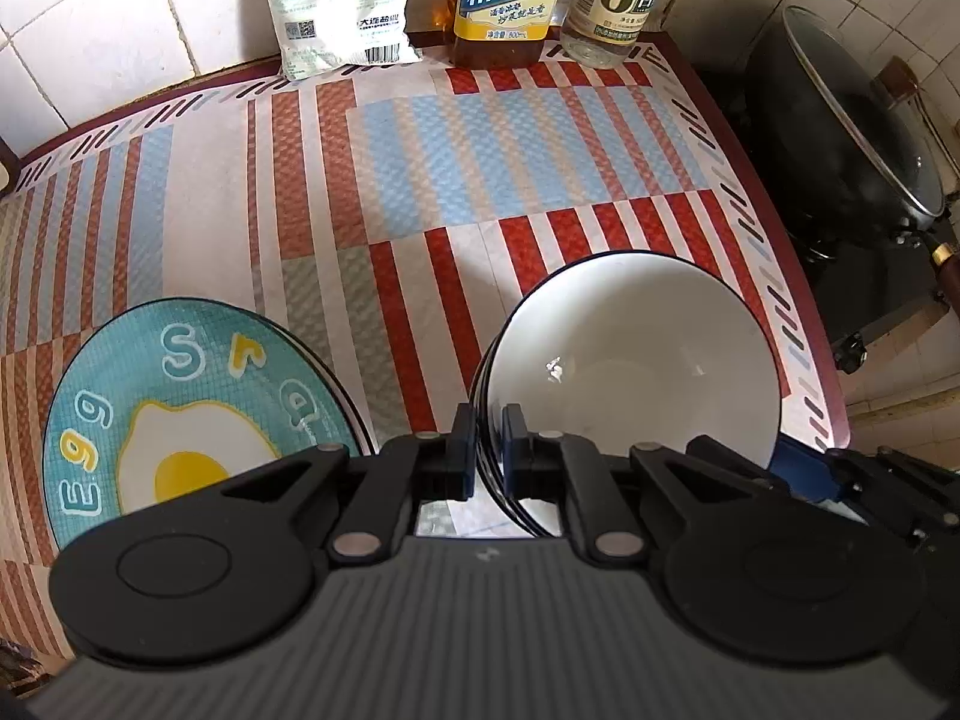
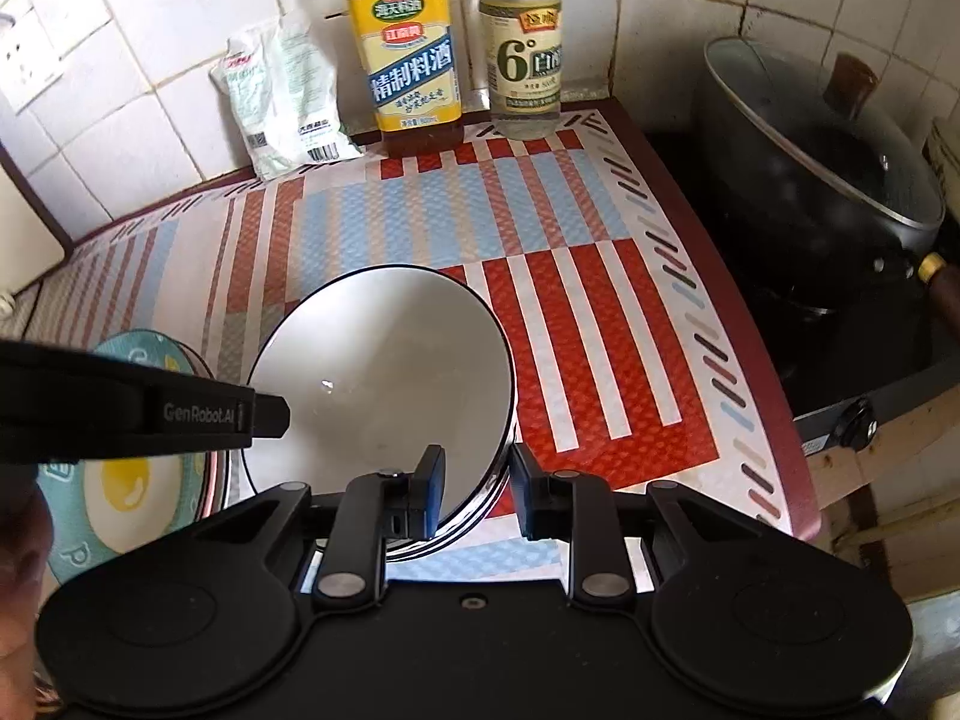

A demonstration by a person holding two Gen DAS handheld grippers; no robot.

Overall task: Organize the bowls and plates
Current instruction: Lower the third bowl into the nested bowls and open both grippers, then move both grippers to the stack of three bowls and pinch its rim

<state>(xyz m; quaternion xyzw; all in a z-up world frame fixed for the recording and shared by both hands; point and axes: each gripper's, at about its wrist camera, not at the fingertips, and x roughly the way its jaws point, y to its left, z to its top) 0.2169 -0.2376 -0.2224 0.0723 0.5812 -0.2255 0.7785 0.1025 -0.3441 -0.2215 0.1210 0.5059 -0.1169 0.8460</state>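
White porcelain, rimmed in a dark line: a stack of bowls (image 1: 630, 360) rests on the striped mat (image 1: 420, 180), just right of the egg-printed plate (image 1: 180, 408). The left wrist view shows the left gripper (image 1: 486, 450) clenched on the near-left rim of the stack, one pad inside and one outside; it also gives the plate almost whole, with its lettering, and only a blue-and-black corner of the other tool at lower right. The right wrist view shows the right gripper (image 2: 477, 492) straddling the near-right rim of the bowls (image 2: 384, 372), its jaws parted and the outer pad clear of the wall, so released. There the left tool crosses from the left edge and covers much of the plate (image 2: 120, 498). Both views show a salt bag (image 2: 282, 102), two bottles (image 2: 414, 60) and a lidded black pan (image 2: 828, 180).
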